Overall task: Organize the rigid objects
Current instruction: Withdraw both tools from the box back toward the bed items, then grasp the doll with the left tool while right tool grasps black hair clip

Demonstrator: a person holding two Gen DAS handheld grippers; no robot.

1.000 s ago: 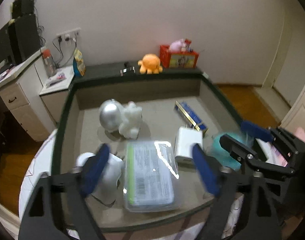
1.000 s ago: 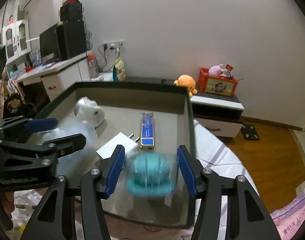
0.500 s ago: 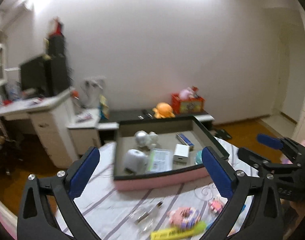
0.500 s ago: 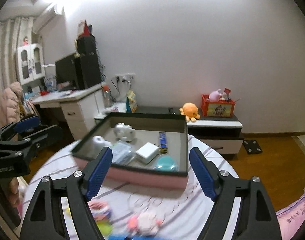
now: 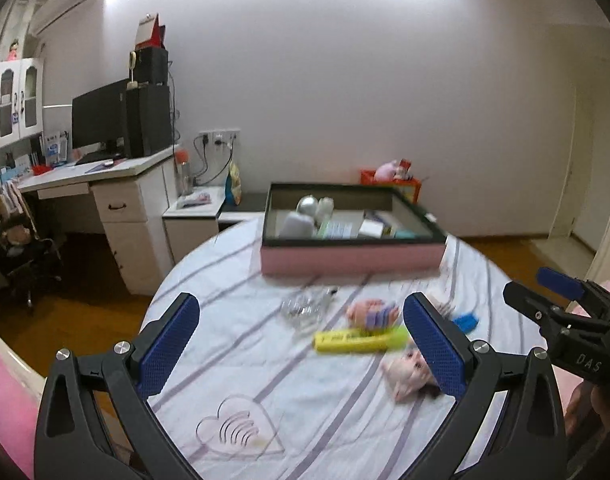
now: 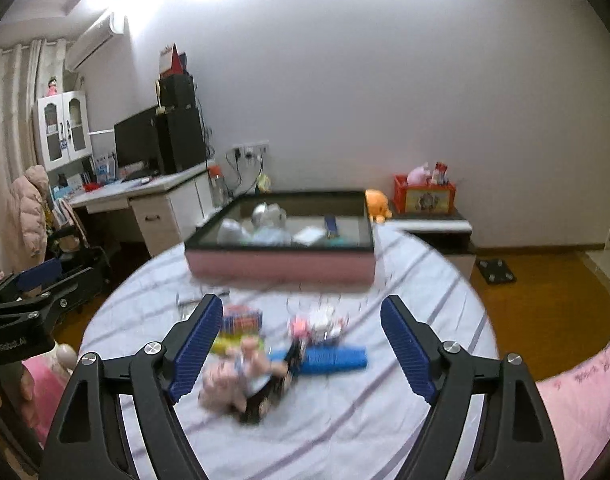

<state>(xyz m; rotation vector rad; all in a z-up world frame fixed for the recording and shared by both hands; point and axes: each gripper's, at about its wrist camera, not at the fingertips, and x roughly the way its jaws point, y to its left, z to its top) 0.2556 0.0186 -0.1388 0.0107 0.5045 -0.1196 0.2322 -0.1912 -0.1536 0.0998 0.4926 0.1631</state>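
A pink box with a dark rim (image 5: 351, 258) (image 6: 281, 266) stands at the far side of the round table. In it lie white and silver items, a clear case, a blue packet and a teal thing. On the cloth before it lie a yellow tube (image 5: 359, 340), pink plush toys (image 5: 409, 374) (image 6: 233, 384), a blue comb-like piece (image 6: 333, 358) and a crumpled clear wrapper (image 5: 305, 310). My left gripper (image 5: 301, 304) (image 6: 49, 286) hangs open and empty over the near cloth. My right gripper (image 6: 301, 302) (image 5: 533, 286) is open and empty above the toys.
The table wears a white cloth with purple stripes (image 5: 241, 360). A desk with a monitor (image 5: 101, 120) stands at the left. Behind the box, a low cabinet holds an orange plush (image 6: 377, 204) and a red box (image 6: 423, 198). Pink bedding (image 6: 585, 392) lies at the right, wooden floor around.
Both grippers have drawn back from inside the box to the near side of the table. The teal thing that was between the right jaws stays in the box. Both pairs of jaws stand wider.
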